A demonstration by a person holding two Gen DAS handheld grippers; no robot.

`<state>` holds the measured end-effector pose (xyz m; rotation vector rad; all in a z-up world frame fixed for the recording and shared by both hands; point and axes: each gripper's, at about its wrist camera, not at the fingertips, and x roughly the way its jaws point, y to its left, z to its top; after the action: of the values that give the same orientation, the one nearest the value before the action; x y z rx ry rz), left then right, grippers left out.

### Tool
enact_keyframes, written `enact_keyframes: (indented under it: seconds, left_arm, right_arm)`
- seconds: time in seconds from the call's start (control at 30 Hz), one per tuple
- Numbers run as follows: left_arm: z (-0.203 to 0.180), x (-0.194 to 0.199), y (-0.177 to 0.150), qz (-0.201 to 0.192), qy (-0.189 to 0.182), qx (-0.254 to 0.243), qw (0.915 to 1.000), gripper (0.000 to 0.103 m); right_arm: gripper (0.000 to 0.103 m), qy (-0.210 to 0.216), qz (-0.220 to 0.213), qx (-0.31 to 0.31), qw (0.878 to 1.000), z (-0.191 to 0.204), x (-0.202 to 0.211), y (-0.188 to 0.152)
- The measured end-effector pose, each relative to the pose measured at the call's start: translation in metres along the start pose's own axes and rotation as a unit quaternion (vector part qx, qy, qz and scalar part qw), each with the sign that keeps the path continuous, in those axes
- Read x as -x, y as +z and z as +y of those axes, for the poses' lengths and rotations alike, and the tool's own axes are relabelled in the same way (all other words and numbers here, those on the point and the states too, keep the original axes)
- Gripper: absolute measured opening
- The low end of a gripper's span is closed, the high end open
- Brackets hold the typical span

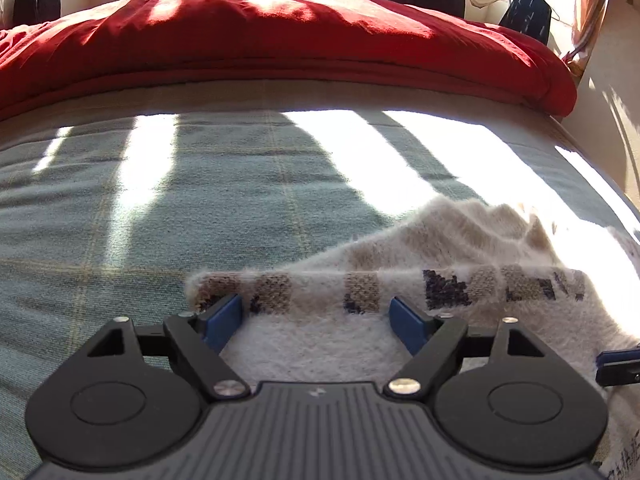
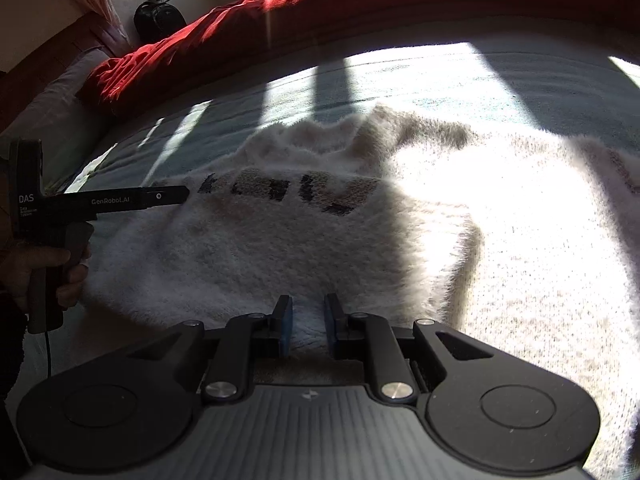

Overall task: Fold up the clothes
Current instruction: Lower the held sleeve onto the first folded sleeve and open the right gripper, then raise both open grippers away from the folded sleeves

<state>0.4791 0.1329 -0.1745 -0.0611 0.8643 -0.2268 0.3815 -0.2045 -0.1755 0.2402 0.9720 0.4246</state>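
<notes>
Both grippers sit on the fuzzy white sweater (image 2: 304,240) spread across the bed (image 1: 160,208): my left gripper (image 1: 316,312) gapes wide, my right gripper (image 2: 307,330) nearly pinches nap (a small gap). I judge a fold underway; next needs firm hem grips.

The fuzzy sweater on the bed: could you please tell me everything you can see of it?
The sweater is cream, fluffy knit with a band of tan and dark navy blocks. It lies partly folded on the grey-green bedspread, half in sun, half in shadow. The left gripper is open around its patterned folded edge; the right gripper sits at its near edge, narrowly open.
</notes>
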Motion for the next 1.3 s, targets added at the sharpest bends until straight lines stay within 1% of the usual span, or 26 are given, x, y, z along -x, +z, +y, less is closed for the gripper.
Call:
enact_keyframes:
  seconds: [0.07, 0.17, 0.23, 0.33, 0.4, 0.47, 0.6, 0.67, 0.7, 0.73, 0.8, 0.87, 0.93, 0.97, 1.03, 1.13, 1.2, 1.27, 1.3]
  left_arm:
    - [-0.006, 0.009, 0.001, 0.006, 0.006, -0.007, 0.9999, 0.084]
    - [-0.018, 0.036, -0.008, -0.005, -0.007, -0.023, 0.9997, 0.084]
    - [-0.029, 0.054, -0.021, -0.009, -0.009, -0.049, 0.9987, 0.084]
    - [-0.046, 0.072, -0.052, -0.009, -0.002, -0.092, 0.9957, 0.084]
    - [-0.047, 0.070, -0.072, 0.003, 0.008, -0.101, 0.9949, 0.084]
    - [-0.046, 0.072, -0.083, -0.009, 0.010, -0.100, 0.9949, 0.084]
    - [-0.053, 0.087, -0.073, -0.025, 0.006, -0.094, 0.9952, 0.083]
    - [-0.063, 0.093, -0.073, -0.038, 0.000, -0.112, 0.9930, 0.083]
    - [-0.068, 0.095, -0.073, -0.045, -0.004, -0.123, 0.9914, 0.083]
    - [-0.073, 0.094, -0.075, -0.042, -0.008, -0.132, 0.9904, 0.083]
    - [-0.080, 0.086, -0.080, -0.027, -0.015, -0.146, 0.9887, 0.083]
    - [-0.083, 0.078, -0.088, -0.014, -0.012, -0.146, 0.9892, 0.083]
    - [-0.084, 0.071, -0.096, -0.001, -0.005, -0.141, 0.9899, 0.084]
    - [-0.085, 0.071, -0.097, 0.002, -0.004, -0.141, 0.9900, 0.084]
    - [-0.084, 0.075, -0.094, 0.004, -0.007, -0.137, 0.9906, 0.083]
    - [-0.084, 0.085, -0.088, 0.001, -0.016, -0.131, 0.9912, 0.083]
    - [-0.090, 0.096, -0.085, -0.016, -0.027, -0.140, 0.9896, 0.083]
    - [-0.098, 0.102, -0.082, -0.035, -0.034, -0.156, 0.9867, 0.085]
    - [-0.100, 0.100, -0.082, -0.031, -0.034, -0.156, 0.9867, 0.085]
  right_arm:
    - [0.020, 0.001, -0.001, -0.001, 1.000, 0.000, 0.001, 0.000]
    - [0.020, 0.002, -0.002, 0.000, 1.000, -0.001, 0.001, 0.000]
    - [0.020, 0.002, -0.002, 0.001, 1.000, 0.000, 0.001, 0.000]
    - [0.020, 0.002, -0.003, 0.003, 1.000, 0.001, 0.002, 0.001]
    - [0.020, 0.002, -0.003, 0.004, 1.000, 0.001, 0.002, 0.001]
    - [0.020, 0.002, -0.004, 0.005, 1.000, 0.002, 0.003, 0.002]
    - [0.021, 0.003, -0.005, 0.008, 1.000, 0.003, 0.003, 0.003]
    - [0.033, 0.005, -0.007, 0.010, 1.000, 0.005, 0.005, 0.004]
    - [0.042, 0.006, -0.009, 0.017, 1.000, 0.009, 0.007, 0.007]
    - [0.044, 0.002, -0.014, 0.030, 0.999, 0.015, 0.008, 0.010]
    - [0.044, -0.007, -0.028, 0.071, 0.997, 0.030, 0.008, 0.019]
    - [0.044, -0.018, -0.037, 0.105, 0.994, 0.043, 0.007, 0.028]
    - [0.044, -0.032, -0.023, 0.115, 0.993, 0.049, -0.002, 0.033]
    - [0.044, -0.042, -0.012, 0.118, 0.992, 0.049, -0.007, 0.032]
    - [0.051, -0.056, 0.006, 0.120, 0.991, 0.048, -0.013, 0.029]
    - [0.052, -0.052, -0.001, 0.104, 0.993, 0.038, 0.001, 0.019]
    - [0.053, -0.050, -0.005, 0.093, 0.994, 0.032, 0.010, 0.013]
    - [0.057, -0.048, -0.010, 0.083, 0.995, 0.025, 0.019, 0.007]
    - [0.061, -0.048, -0.011, 0.078, 0.996, 0.021, 0.022, 0.004]
